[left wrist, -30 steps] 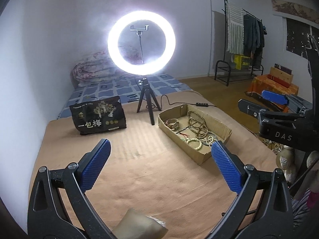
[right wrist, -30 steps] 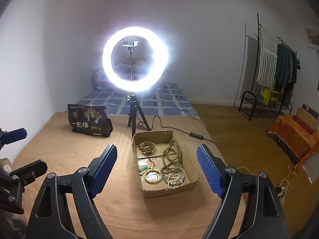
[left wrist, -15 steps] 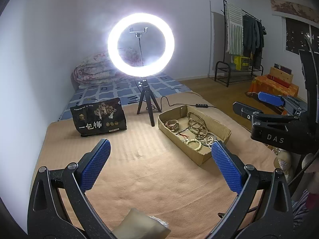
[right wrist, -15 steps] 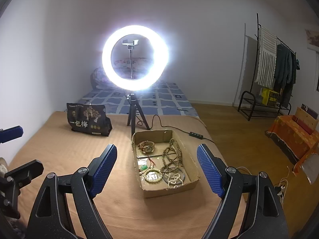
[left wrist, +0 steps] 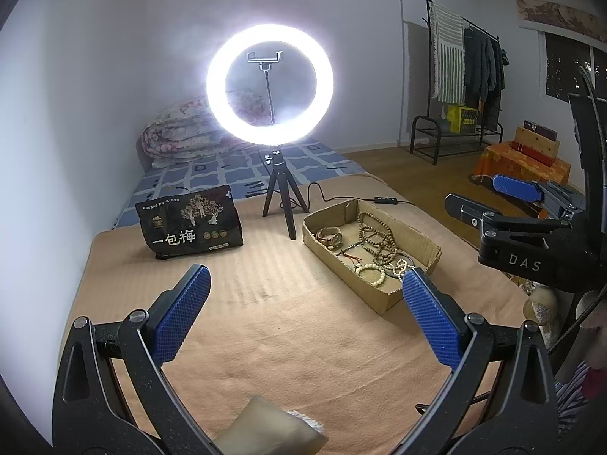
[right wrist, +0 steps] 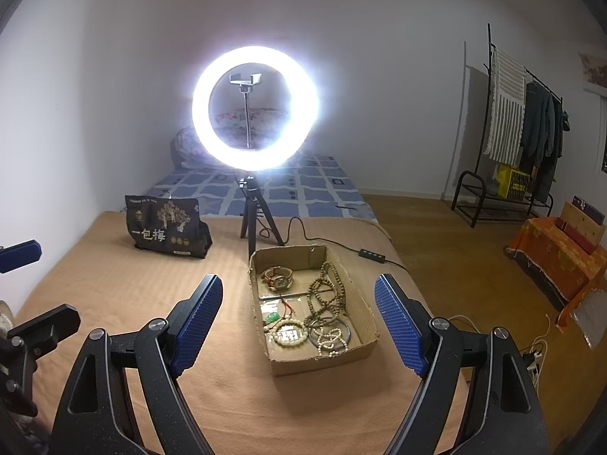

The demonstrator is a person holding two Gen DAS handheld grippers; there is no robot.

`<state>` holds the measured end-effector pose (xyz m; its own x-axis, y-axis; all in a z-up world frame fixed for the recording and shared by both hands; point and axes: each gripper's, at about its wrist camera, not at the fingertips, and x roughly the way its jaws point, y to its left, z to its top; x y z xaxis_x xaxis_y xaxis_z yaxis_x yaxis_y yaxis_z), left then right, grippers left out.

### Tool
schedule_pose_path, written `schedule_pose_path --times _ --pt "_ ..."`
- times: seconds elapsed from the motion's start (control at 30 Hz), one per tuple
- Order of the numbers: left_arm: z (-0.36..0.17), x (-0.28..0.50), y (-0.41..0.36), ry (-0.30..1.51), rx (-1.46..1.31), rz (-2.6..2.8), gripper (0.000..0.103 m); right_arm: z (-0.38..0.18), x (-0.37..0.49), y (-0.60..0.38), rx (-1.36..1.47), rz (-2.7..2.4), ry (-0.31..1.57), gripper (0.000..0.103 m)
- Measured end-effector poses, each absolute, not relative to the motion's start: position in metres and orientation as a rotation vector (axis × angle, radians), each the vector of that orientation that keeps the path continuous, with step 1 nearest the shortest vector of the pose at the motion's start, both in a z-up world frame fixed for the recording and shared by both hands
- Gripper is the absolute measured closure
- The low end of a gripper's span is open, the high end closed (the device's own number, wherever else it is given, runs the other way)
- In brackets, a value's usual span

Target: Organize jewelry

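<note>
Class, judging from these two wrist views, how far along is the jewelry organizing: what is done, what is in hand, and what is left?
Done: nothing visibly sorted; the wristwatch, bead strands and pale bracelet lie jumbled in the cardboard tray.
In hand: nothing. The left hand-held gripper and right hand-held gripper are open and empty, short of the tray.
Left: picking out and arranging every piece.

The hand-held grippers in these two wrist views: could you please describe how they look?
Each hand-held gripper, left and right, has a matt black frame of triangular cut-out arms joined by silver rivets, ending in two fingers faced with blue, finely ribbed pads. Seen side-on from the left wrist view, the right one's body carries white "DAS" lettering, with a dark cable rising behind.
</note>
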<state>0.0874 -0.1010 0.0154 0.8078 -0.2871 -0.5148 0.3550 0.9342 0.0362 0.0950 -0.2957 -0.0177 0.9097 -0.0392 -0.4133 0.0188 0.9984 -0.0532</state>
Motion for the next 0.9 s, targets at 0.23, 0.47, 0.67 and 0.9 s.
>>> schedule_pose_path --times 0.23,0.47,0.67,0.9 --pt "0.0156 0.0874 -0.1013 0.528 0.132 -0.341 0.0 -0.0176 0.0954 -0.2951 -0.049 -0.03 0.427 0.021" --pt "0.0153 0.0875 -0.1007 0.526 0.136 -0.337 0.0 -0.0182 0.0949 -0.2953 -0.053 -0.027 0.427 0.021" --pt "0.0149 0.0867 -0.0992 0.524 0.137 -0.334 0.0 -0.0192 0.0945 -0.2959 -0.055 -0.026 0.429 0.021" --pt "0.0149 0.0872 -0.0986 0.525 0.138 -0.335 0.0 -0.0193 0.0941 -0.2962 -0.057 -0.025 0.43 0.021"
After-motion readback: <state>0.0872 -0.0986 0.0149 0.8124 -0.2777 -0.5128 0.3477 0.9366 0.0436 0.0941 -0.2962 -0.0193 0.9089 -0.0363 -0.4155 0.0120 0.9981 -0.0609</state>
